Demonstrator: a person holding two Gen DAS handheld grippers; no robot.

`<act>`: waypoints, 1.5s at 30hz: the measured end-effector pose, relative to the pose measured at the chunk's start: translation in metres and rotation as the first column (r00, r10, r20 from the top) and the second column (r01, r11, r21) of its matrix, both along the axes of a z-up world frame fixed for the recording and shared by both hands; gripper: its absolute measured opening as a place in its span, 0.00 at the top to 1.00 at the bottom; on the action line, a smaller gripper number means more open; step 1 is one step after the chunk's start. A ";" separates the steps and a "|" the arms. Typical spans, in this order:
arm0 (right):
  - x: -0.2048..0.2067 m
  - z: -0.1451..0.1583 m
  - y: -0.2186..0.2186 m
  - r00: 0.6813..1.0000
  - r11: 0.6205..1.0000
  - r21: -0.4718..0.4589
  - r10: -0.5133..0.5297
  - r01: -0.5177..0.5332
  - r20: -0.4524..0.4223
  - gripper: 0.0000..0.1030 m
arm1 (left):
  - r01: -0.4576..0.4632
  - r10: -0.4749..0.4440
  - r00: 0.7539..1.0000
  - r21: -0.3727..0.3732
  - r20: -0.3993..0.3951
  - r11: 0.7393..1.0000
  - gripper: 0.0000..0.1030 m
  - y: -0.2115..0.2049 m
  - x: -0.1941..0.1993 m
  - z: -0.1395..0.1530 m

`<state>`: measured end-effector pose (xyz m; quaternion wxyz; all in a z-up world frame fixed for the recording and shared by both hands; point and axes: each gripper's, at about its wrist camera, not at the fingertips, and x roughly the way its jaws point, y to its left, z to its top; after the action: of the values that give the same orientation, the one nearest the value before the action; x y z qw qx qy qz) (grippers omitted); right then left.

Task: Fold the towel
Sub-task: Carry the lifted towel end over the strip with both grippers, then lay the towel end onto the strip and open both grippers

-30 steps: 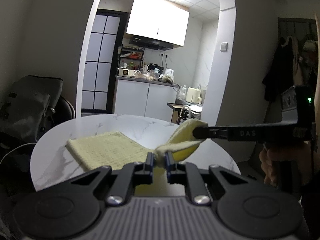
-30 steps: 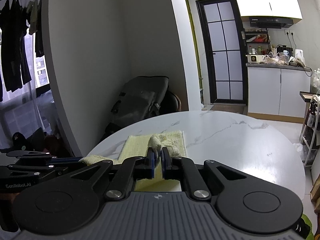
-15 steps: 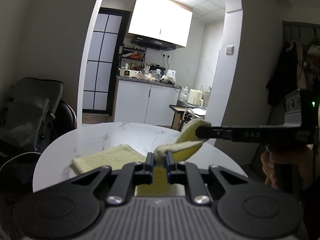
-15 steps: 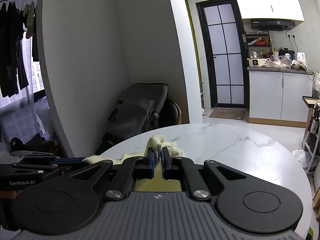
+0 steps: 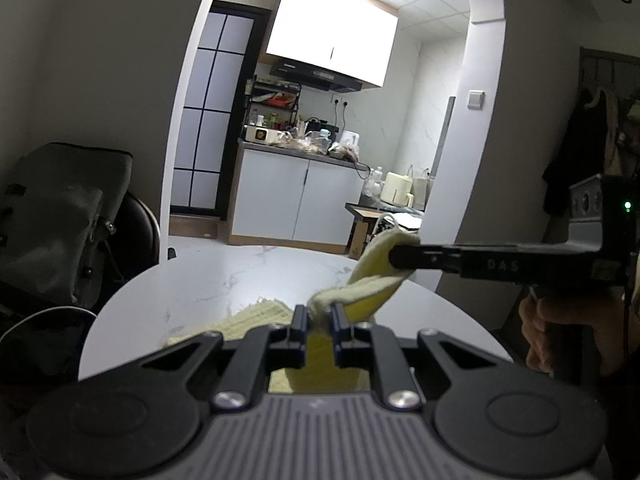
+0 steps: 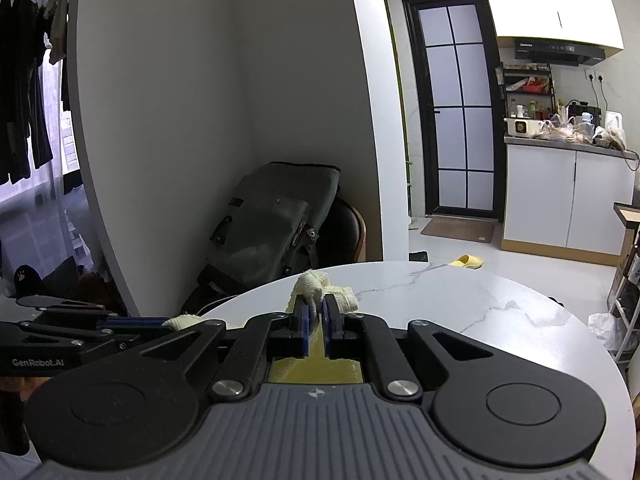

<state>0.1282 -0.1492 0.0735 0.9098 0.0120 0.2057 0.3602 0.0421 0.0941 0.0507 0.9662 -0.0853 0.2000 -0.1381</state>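
**Two corners pinched, towel lifted for the fold**

The left gripper (image 5: 319, 312) is clamped on one corner of the towel (image 5: 256, 316), the right gripper (image 6: 315, 312) on another, probably so one edge can be carried over the rest. The cloth is pale yellow and waffle-textured; it bunches at both pinches, while its remainder lies flat on the white marble table (image 6: 460, 300).

Both grippers have pulled back toward the near edge of the worktop (image 5: 192, 280), dragging the yellow towel (image 5: 260, 314) with them. A second ago a big flat stretch of it lay spread out; now only a small strip shows ahead of the left gripper (image 5: 319, 314).
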 end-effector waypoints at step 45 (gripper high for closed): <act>0.068 -0.042 0.031 0.991 0.998 0.038 -0.041 0.046 -0.130 0.54 | -0.143 0.145 0.982 0.026 -0.119 0.989 0.88 0.036 0.072 -0.043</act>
<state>0.1958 -0.1181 0.0315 0.9018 0.0583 0.2564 0.3431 0.1144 0.1297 0.0080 0.9606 -0.0994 0.2523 -0.0608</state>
